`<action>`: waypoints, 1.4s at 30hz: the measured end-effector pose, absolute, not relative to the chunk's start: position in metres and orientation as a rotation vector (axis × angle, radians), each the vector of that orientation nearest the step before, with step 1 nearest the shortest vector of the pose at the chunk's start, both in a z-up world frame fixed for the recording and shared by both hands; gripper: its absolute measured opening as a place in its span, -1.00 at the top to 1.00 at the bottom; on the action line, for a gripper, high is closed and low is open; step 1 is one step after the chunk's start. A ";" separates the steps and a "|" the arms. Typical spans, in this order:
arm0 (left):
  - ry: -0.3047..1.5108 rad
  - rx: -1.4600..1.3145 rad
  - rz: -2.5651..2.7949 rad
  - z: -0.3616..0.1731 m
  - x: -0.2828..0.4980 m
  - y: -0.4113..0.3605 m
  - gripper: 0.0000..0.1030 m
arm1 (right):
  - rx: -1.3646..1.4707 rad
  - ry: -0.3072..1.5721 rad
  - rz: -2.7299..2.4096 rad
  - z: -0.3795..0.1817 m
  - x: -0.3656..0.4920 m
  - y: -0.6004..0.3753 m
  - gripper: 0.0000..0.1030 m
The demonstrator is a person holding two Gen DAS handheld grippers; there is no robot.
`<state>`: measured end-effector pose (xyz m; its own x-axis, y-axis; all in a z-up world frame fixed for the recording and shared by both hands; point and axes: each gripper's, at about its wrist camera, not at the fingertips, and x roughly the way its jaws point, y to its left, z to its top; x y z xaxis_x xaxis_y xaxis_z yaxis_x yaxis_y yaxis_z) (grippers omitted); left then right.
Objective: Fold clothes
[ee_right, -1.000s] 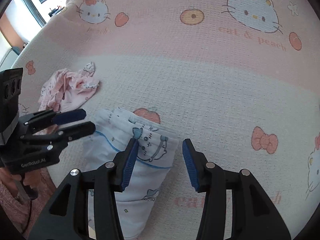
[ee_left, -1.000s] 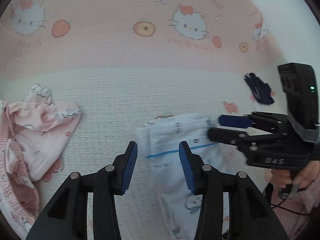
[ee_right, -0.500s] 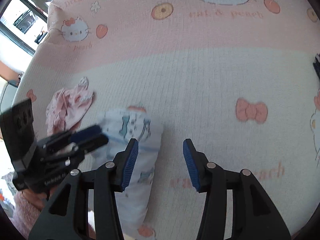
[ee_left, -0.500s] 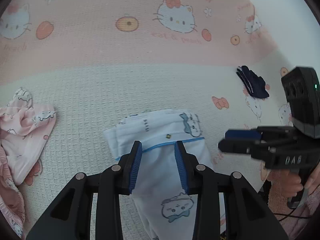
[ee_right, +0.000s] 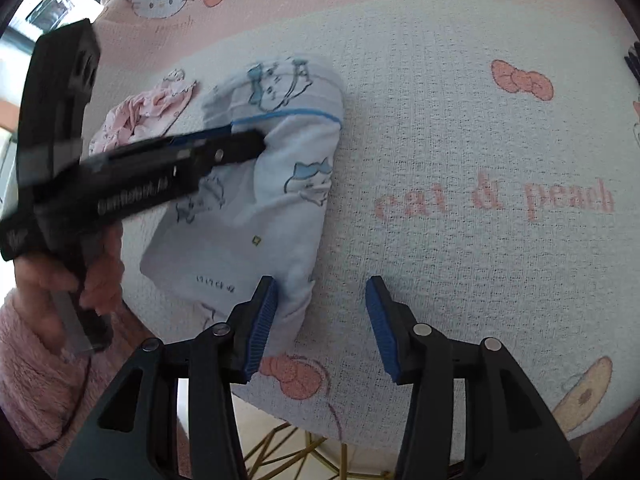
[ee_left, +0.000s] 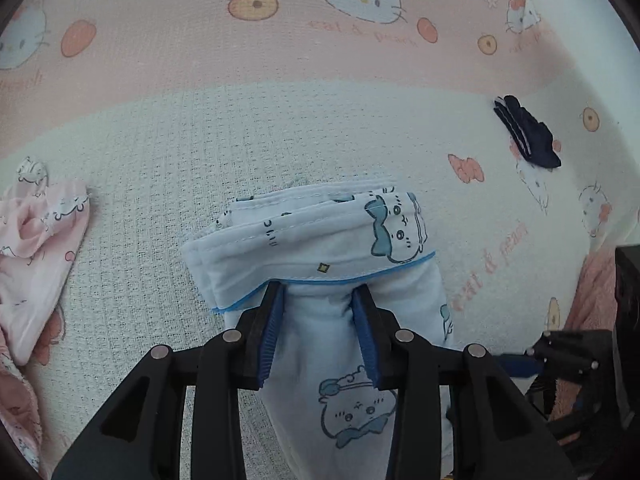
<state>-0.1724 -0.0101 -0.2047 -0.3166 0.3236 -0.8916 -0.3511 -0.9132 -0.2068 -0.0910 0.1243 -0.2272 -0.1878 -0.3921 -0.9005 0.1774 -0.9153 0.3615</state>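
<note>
A white garment [ee_left: 320, 240] with blue cartoon prints and blue piping lies folded on the Hello Kitty blanket [ee_left: 280, 128]. My left gripper [ee_left: 318, 320] has a bunched fold of it between its pads, just below the piping; the pads press on the cloth while the jaws are opening slightly. In the right wrist view the same garment [ee_right: 280, 200] shows with the left gripper [ee_right: 248, 142] reaching into its middle. My right gripper [ee_right: 322, 312] stands open at the garment's near right corner. Its left finger [ee_right: 262, 316] touches the cloth edge, and bare blanket lies between the pads.
A crumpled pink garment [ee_left: 36, 248] lies to the left, pink garment [ee_right: 144, 112] also behind the left gripper. A dark blue folded item [ee_left: 528, 136] sits far right. A hand [ee_right: 96, 280] in a fluffy pink sleeve [ee_right: 40, 380] holds the left gripper. The blanket's near edge [ee_right: 360, 436] drops off over gold legs.
The left gripper slid forward over the white garment and narrowed onto a fold of it. The right gripper swung away toward the garment's near right corner, staying open.
</note>
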 end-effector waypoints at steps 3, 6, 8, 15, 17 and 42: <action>0.028 -1.524 2.265 -0.203 -0.172 -0.010 0.26 | 1.721 -0.217 -2.094 -0.229 -0.076 0.116 0.14; -0.053 -1.567 2.302 -0.192 -0.165 -0.017 0.26 | 1.706 -0.083 -2.074 -0.225 -0.065 0.105 0.19; -0.105 -1.563 2.360 -0.179 -0.150 -0.025 0.26 | 1.683 -0.127 -2.082 -0.218 -0.064 0.108 0.18; -0.208 -1.723 2.265 -0.188 -0.094 -0.040 0.26 | 1.626 -0.222 -2.208 -0.207 -0.084 0.119 0.17; -0.130 -1.793 2.248 -0.201 -0.089 -0.033 0.25 | 1.663 -0.191 -2.200 -0.219 -0.084 0.117 0.17; 0.011 -1.531 2.489 -0.153 -0.083 -0.030 0.06 | 1.608 -0.337 -2.159 -0.215 -0.086 0.145 0.09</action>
<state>-0.0826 -0.0296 -0.1533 -0.4335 0.1814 -0.8827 -0.1889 -0.9761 -0.1078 -0.0861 0.1454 -0.2146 -0.2389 -0.4715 -0.8489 0.1900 -0.8800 0.4353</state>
